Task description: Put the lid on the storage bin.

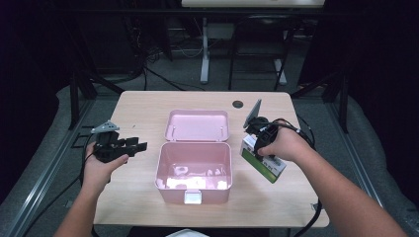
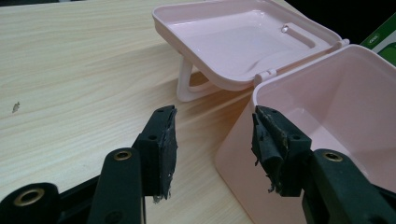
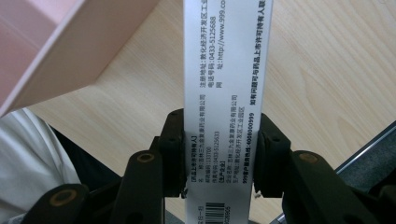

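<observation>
Basically, carton (image 1: 263, 159) sat clamped in right gripper (image 3: 218, 156), lifted just right of open pink box (image 1: 193, 170). Left gripper (image 2: 212, 147) stood wide, empty, at box's left wall. Risk: narrow-end grip lets carton swing, snagging the rim.

Green-and-white medicine carton (image 1: 263, 160) — tilted, lifted above the table, right of the open pink box (image 1: 193, 170)

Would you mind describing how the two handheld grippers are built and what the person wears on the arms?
Both the left gripper and right gripper are black, each with a grey three-cornered plate and a trailing black cable. Their jaws carry worn black pads and brass-ringed holes. The forearms are bare, without sleeves.
</observation>
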Tool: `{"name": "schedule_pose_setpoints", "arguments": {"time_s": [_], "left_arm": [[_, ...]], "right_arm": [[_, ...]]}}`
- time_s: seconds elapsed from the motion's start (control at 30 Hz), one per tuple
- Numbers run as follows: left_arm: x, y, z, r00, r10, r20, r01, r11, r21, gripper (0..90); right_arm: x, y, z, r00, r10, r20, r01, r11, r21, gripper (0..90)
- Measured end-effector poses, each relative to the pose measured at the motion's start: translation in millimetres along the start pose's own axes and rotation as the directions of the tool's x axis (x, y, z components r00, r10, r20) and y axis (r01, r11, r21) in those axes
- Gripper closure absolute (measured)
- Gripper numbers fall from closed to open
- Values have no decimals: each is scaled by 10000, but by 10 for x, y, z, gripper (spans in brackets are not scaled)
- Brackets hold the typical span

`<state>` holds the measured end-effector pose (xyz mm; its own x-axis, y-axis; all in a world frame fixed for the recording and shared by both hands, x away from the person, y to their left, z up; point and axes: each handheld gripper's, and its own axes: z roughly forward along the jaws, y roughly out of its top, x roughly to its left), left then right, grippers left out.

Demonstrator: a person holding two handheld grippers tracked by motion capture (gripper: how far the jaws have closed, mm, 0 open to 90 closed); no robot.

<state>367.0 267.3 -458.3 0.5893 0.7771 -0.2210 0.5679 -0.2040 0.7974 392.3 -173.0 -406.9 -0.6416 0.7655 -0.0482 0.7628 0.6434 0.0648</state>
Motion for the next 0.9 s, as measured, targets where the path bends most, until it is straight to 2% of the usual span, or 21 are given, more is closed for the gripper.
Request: {"name": "schedule_pose_setpoints", "arguments": {"time_s": [0.9], "left_arm": [[0,-3,2,10000,-11,29,10,10000,54,498]], "right_arm": [[178,129,-451,9989,-447,112,447,9990,-39,615]]}}
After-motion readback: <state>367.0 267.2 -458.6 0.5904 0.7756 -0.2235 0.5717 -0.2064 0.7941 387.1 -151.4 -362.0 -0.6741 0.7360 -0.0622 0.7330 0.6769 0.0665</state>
